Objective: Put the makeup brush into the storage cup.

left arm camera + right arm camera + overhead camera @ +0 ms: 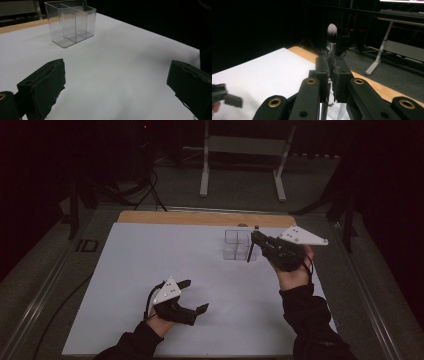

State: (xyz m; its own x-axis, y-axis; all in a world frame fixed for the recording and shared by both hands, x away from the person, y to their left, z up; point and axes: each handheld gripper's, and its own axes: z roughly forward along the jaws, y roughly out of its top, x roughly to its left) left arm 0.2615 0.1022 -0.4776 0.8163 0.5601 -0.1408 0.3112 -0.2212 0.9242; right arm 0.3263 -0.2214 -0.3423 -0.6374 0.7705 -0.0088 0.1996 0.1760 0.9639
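Low in the high view, left of centre, the left gripper (192, 296) hovers over the white tabletop (135, 270) with its fingers (43, 85) spread wide and nothing between them. Farther up, right of centre, the right gripper (256, 238) has its fingers (324, 72) pinching a brush (331, 37), bristles up. Just beside it to the left stands a clear bin (239, 243), upright on the tabletop.

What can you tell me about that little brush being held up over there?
The brush is a small makeup brush with a rounded tuft, dark at the base and white at the tip, a shiny metal collar and a thin dark handle. It stands nearly upright, clamped between the jaws of the right gripper, lifted beside the clear plastic box.
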